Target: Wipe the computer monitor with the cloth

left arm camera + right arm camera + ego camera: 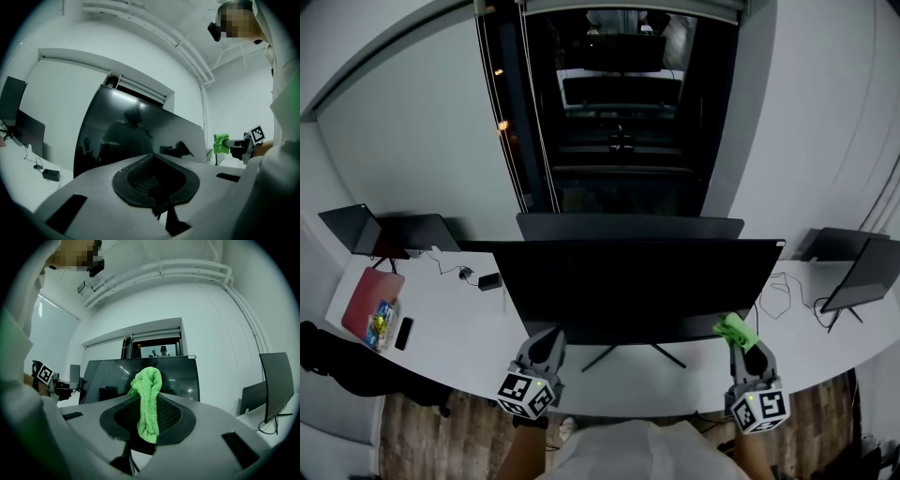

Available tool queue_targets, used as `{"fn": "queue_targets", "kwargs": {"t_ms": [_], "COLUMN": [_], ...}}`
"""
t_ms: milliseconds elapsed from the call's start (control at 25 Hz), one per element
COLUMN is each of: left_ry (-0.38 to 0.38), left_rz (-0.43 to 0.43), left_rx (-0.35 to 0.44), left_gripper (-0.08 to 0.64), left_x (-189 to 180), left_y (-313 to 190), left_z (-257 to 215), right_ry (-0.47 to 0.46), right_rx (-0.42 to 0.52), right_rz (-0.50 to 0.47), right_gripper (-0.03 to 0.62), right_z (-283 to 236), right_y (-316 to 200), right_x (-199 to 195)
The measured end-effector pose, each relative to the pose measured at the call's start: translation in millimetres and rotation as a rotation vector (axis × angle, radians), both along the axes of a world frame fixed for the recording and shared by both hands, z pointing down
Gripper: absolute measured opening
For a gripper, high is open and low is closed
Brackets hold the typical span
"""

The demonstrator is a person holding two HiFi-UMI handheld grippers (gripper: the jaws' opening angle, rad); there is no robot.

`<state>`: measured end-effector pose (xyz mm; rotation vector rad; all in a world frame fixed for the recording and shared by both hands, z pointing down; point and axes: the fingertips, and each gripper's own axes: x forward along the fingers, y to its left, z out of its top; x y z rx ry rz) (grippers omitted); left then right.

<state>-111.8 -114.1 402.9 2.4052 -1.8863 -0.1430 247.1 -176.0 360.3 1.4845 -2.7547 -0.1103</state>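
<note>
My right gripper [744, 343] pinches the cloth [147, 399]; left gripper [550, 341] pressed together, seemingly empty. Best: lay cloth flat on monitor [628, 281], wipe overlapping rows.

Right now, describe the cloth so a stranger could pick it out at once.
Start at the big dark monitor in the middle of the white desk and go to its lower right corner. There the right gripper pinches the cloth: a crumpled bright green wad, where everything beside it is black, grey or white.
</note>
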Motion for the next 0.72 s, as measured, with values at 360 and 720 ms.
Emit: {"fn": "queue_targets", "kwargs": {"t_ms": [360,720], "left_ry": [0.022,0.033], "left_rz": [0.006,0.034], "left_rx": [-0.013,-0.021], "left_gripper": [0.021,0.021], "left_x": [-18.4,-15.7], "left_y": [13.7,15.5], "left_z": [4.4,8.5], "right_ry": [0.001,0.016], "right_rx": [0.008,0.004], "right_rz": [-0.026,-0.048], "right_gripper": [0.068,0.069], "right_z": [-2.8,-1.0], "right_y": [4.4,9.2], "right_x": [-28.6,-40.3]}}
